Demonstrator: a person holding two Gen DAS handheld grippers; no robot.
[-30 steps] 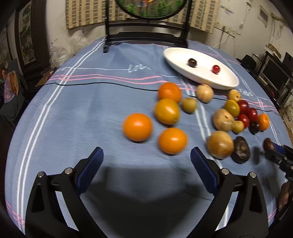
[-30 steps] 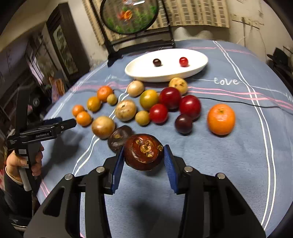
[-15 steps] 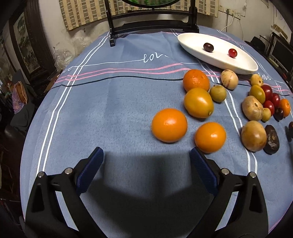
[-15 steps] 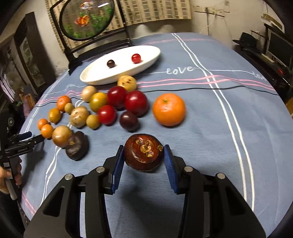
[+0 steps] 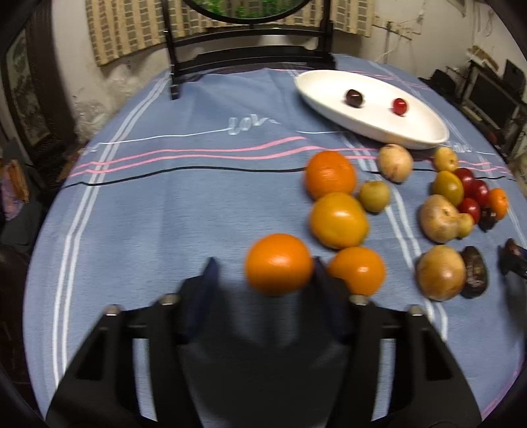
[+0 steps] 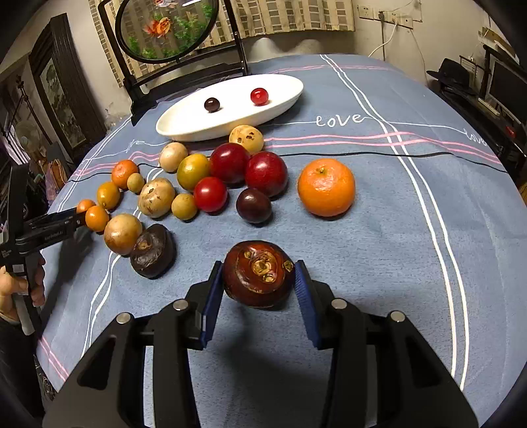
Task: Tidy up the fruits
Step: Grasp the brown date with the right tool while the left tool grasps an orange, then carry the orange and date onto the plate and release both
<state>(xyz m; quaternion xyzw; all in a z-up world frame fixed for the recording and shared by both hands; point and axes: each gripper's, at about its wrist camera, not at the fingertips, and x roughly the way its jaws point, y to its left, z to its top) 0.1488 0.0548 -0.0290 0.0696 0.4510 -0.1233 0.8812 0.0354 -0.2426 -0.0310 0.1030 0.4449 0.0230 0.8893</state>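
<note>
My right gripper (image 6: 258, 283) is shut on a dark red-brown mangosteen (image 6: 258, 273), held just above the blue cloth. My left gripper (image 5: 263, 276) has its jaws closing around a small orange (image 5: 279, 263); the right finger touches it, a gap shows at the left finger, and the view is blurred. A white oval plate (image 6: 184, 123) at the back holds a dark cherry (image 6: 211, 104) and a red cherry (image 6: 259, 96). Many fruits lie before the plate: oranges, red tomatoes (image 6: 266, 173), a large orange (image 6: 326, 187), brown fruits and a second mangosteen (image 6: 153, 251).
A round framed fish picture on a black stand (image 6: 168, 28) stands behind the plate. The left gripper and the hand holding it show in the right wrist view (image 6: 49, 225). More oranges (image 5: 339, 220) lie close to the right of the left gripper. Furniture surrounds the round table.
My left gripper has moved forward onto the near orange and its jaws have narrowed around it. My right gripper still holds the mangosteen and has turned slightly left.
</note>
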